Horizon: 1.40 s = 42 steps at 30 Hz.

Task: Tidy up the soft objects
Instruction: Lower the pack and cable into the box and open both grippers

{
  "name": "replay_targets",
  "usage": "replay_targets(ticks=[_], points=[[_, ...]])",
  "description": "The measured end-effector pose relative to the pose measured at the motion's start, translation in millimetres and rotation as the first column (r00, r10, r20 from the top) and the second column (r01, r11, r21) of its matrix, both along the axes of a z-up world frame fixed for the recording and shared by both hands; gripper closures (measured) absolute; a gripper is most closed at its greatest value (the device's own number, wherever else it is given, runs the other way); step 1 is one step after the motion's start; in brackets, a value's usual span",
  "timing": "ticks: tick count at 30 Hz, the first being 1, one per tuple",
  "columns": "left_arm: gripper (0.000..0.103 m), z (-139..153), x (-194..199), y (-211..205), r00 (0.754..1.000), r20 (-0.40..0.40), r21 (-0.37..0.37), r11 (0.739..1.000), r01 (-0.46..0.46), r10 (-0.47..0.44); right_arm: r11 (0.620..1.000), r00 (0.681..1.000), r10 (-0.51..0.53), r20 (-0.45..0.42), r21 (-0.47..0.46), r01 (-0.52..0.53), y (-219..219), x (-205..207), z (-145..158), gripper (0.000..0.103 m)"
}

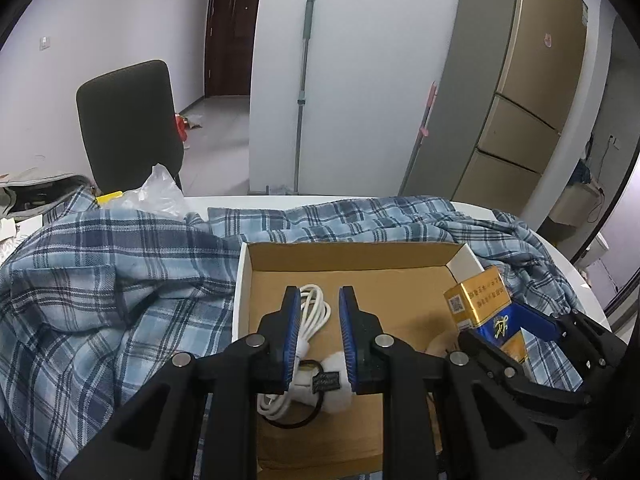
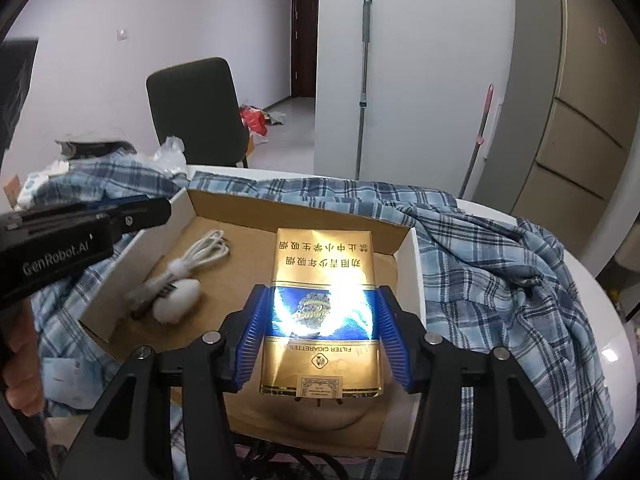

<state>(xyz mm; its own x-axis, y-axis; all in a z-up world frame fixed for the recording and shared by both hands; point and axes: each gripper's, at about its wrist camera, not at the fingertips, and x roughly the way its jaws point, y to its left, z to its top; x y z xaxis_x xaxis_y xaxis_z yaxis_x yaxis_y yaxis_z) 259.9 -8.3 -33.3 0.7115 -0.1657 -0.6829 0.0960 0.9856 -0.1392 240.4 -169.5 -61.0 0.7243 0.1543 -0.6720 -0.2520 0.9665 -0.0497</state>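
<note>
- Plaid shirt (image 1: 100, 280), blue and grey check, lies rumpled over the white table (image 2: 592, 292), bunched in soft folds left of, behind and right of the cardboard box (image 1: 348, 258).
- Cardboard box, shallow, white outside and brown inside, sits on top of the shirt.
- Inside the box, toward its left wall, lie a coiled white cable (image 1: 316, 308) and a white fluffy hair tie (image 2: 178, 300) with a small dark tag; the two are touching.
- Right tool (image 2: 320, 332) has its blue pads pressed on both sides of a gold-and-blue cigarette pack (image 2: 322, 280), held over the right half of the box.
- Left tool (image 1: 320, 336) is closed down to its narrowest gap with nothing gripped; its tips hang over the cable and hair tie in the box.
- Only the left wrist view shows the pack from the side, tilted up at the box's right wall, and a clear plastic bag (image 1: 160, 192) behind the shirt, left of the box.
- Only the right wrist view shows the pack's printed face with glare on it, the box's near right corner, and a person's hand (image 2: 20, 360) holding the left tool's black body, left of the box.
- Behind the box both views show a dark chair (image 1: 128, 124) and a mop handle (image 1: 302, 92) on the wall.
</note>
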Motion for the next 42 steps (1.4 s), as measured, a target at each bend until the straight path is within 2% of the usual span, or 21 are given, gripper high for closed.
replay_targets(ticks=[7, 11, 14, 17, 19, 21, 25, 28, 29, 32, 34, 39, 42], points=[[0.079, 5.2, -2.9, 0.2, 0.999, 0.016, 0.023, 0.999, -0.029, 0.029, 1.0, 1.0, -0.001, -0.011, -0.002, 0.001, -1.1, 0.5, -0.9, 0.044], [0.054, 8.7, -4.3, 1.6, 0.999, 0.022, 0.028, 0.999, -0.037, 0.036, 1.0, 1.0, -0.011, -0.003, 0.014, 0.011, -3.9, 1.1, 2.3, 0.039], [0.051, 14.8, -9.3, 1.4, 0.998, 0.058, 0.028, 0.999, -0.037, 0.035, 1.0, 1.0, -0.017, 0.011, 0.019, 0.017, -5.1, -0.2, 6.6, 0.039], [0.038, 25.7, -16.4, -0.1, 0.995, 0.098, 0.026, 0.999, -0.03, 0.028, 0.999, 0.999, -0.025, 0.034, 0.028, 0.024, -7.1, -3.0, 16.5, 0.039], [0.03, 40.9, -29.2, -1.0, 0.988, 0.15, 0.015, 1.0, -0.022, 0.019, 0.998, 0.998, -0.038, 0.058, 0.042, 0.035, -9.1, -6.4, 27.0, 0.037], [0.018, 60.5, -45.5, -5.1, 0.976, 0.217, 0.046, 0.999, -0.022, 0.011, 0.998, 0.995, -0.039, 0.087, 0.058, 0.034, -11.3, -12.2, 41.6, 0.031], [0.017, 100.4, -79.6, -9.4, 0.944, 0.329, 0.081, 0.997, -0.017, -0.011, 0.996, 0.989, -0.044, 0.141, 0.078, 0.033, -14.9, -30.3, 70.4, 0.025], [0.015, 120.9, -102.6, -6.5, 0.93, 0.368, 0.05, 0.999, -0.004, -0.015, 0.994, 0.979, -0.062, 0.194, 0.105, 0.042, -19.9, -50.5, 89.1, 0.003], [0.013, 125.2, -110.0, -5.9, 0.924, 0.383, 0.041, 0.999, -0.002, -0.014, 0.992, 0.974, -0.07, 0.216, 0.114, 0.046, -21.4, -58.4, 94.5, 0.0], [0.0, 137.4, -135.3, -4.6, 0.899, 0.438, 0.04, 0.999, -0.013, -0.005, 0.99, 0.963, -0.078, 0.258, 0.134, 0.045, -24.8, -79.9, 108.2, 0.0], [0.0, 141.5, -150.8, -6.7, 0.884, 0.467, 0.046, 0.999, -0.009, -0.014, 0.989, 0.959, -0.076, 0.272, 0.145, 0.037, -26.2, -92.0, 113.8, 0.0], [0.0, 142.7, -186.9, -2.4, 0.875, 0.482, 0.04, 0.999, 0.019, -0.036, 0.987, 0.953, -0.067, 0.297, 0.158, 0.02, -26.2, -116.5, 114.5, 0.0], [0.0, 134.7, -205.2, -1.3, 0.87, 0.491, 0.078, 0.997, 0.014, -0.051, 0.988, 0.951, -0.065, 0.301, 0.156, 0.018, -24.8, -123.2, 106.5, 0.0]])
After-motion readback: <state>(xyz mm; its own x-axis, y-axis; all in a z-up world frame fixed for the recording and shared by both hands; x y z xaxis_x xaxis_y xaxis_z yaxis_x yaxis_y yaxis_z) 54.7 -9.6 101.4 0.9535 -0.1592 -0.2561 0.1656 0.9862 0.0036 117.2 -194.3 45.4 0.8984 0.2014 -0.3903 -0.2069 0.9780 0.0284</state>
